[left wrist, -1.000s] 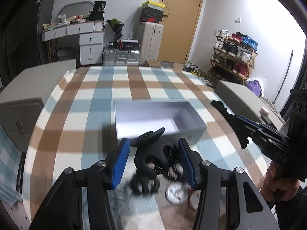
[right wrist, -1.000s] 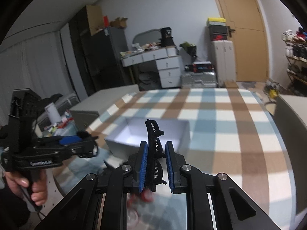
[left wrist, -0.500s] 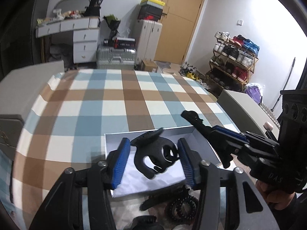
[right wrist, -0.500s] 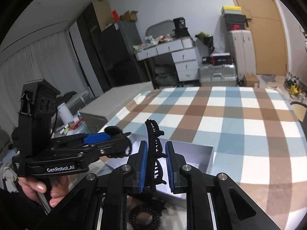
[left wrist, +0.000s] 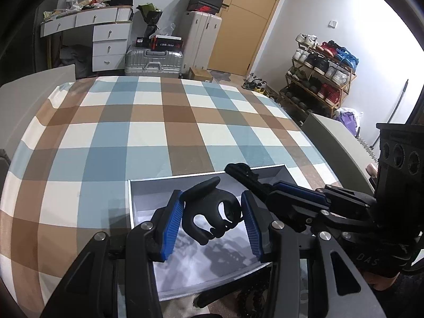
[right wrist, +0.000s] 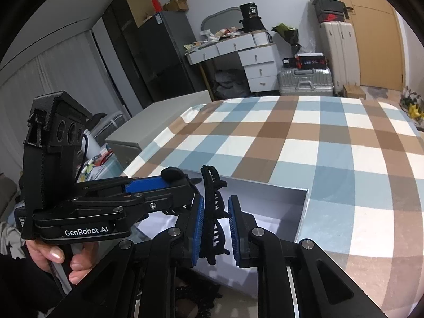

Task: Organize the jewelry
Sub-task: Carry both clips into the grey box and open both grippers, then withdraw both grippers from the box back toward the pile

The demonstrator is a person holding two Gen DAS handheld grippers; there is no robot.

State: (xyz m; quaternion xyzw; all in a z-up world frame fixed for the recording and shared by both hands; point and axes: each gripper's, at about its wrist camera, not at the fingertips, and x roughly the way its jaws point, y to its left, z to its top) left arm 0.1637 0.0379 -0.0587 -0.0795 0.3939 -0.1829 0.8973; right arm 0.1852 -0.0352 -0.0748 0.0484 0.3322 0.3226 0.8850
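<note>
From the left wrist, the left gripper [left wrist: 212,220] held a black claw clip [left wrist: 210,212] over the white box [left wrist: 281,171] on the checked bed [left wrist: 148,132], its long axis running across the fingers.

From the right wrist, the right gripper [right wrist: 216,230] pinched a toothed hair clip [right wrist: 213,212] narrowly, pointing upward, seemingly above the box's near edge.
</note>
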